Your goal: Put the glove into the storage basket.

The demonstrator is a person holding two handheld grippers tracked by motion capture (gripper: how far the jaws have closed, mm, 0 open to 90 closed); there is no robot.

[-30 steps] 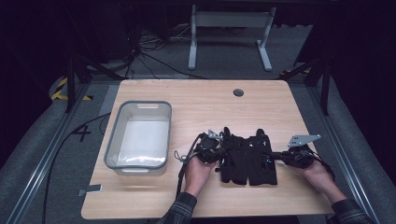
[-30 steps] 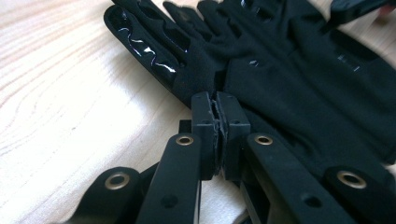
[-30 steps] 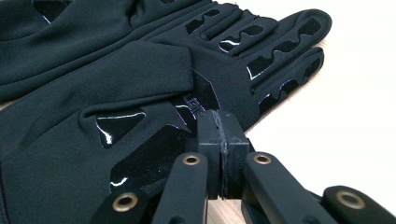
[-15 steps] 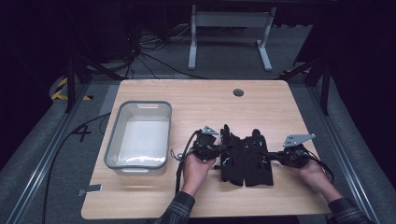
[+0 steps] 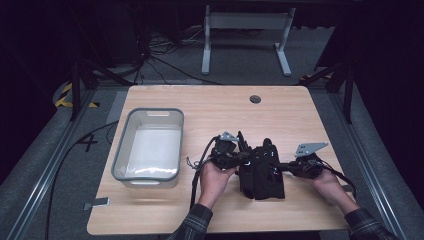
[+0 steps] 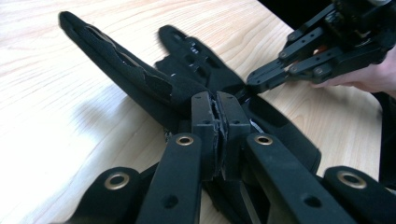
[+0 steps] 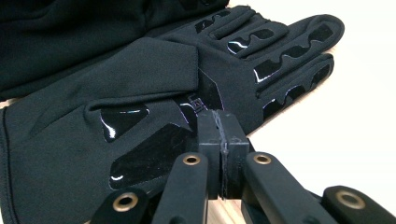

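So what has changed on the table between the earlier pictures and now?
The black gloves and both closed hand-held grippers, left and right, shifted slightly leftward, toward the grey bin. Both still pinch the gloves. The bin and the table stayed as they were.

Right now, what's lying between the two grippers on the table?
The black gloves lie between the left gripper and the right gripper, seen in the high view. Both grippers are shut against the fabric at opposite edges.
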